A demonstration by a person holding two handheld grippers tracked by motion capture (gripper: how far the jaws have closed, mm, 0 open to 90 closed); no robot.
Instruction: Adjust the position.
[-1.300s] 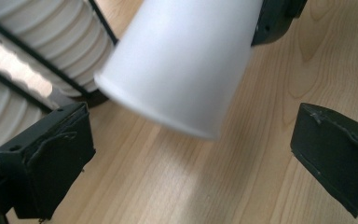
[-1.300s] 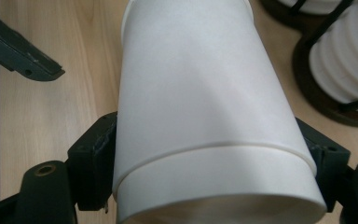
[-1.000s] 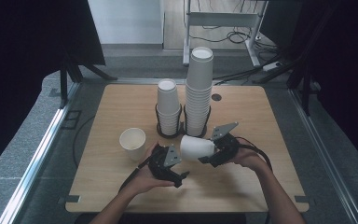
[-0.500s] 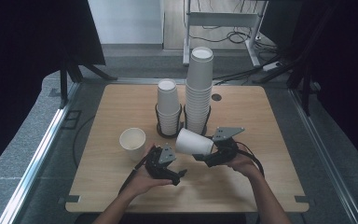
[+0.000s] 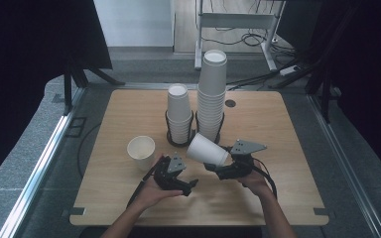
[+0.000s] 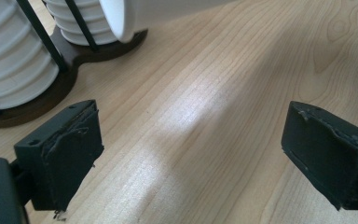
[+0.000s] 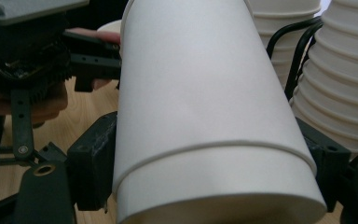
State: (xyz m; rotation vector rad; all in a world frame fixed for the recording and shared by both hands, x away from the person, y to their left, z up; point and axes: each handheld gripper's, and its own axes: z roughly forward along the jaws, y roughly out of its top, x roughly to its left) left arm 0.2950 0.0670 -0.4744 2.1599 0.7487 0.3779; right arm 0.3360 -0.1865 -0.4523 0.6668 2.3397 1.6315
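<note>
My right gripper (image 5: pixel 217 162) is shut on a white paper cup (image 5: pixel 206 148), which it holds on its side above the table, base toward the gripper and mouth toward the stacks. In the right gripper view its jaws (image 7: pixel 205 163) press on both sides of the cup (image 7: pixel 200 93). Just to the left, low over the wood, my left gripper (image 5: pixel 182 174) is open. Its jaws (image 6: pixel 191 154) have just been closing, with nothing between them. One upright cup (image 5: pixel 141 148) stands left of it.
A black wire holder (image 5: pixel 170 135) at the table's middle carries a short cup stack (image 5: pixel 179 110) and a tall one (image 5: pixel 212 94). Its base and stacks (image 6: pixel 9 70) lie close ahead in the left gripper view. The wooden table (image 5: pixel 278 129) has a dark floor around it.
The held cup has tipped slightly, its mouth rising toward the stacks as the right gripper edged left. The left hand has hardly moved.
</note>
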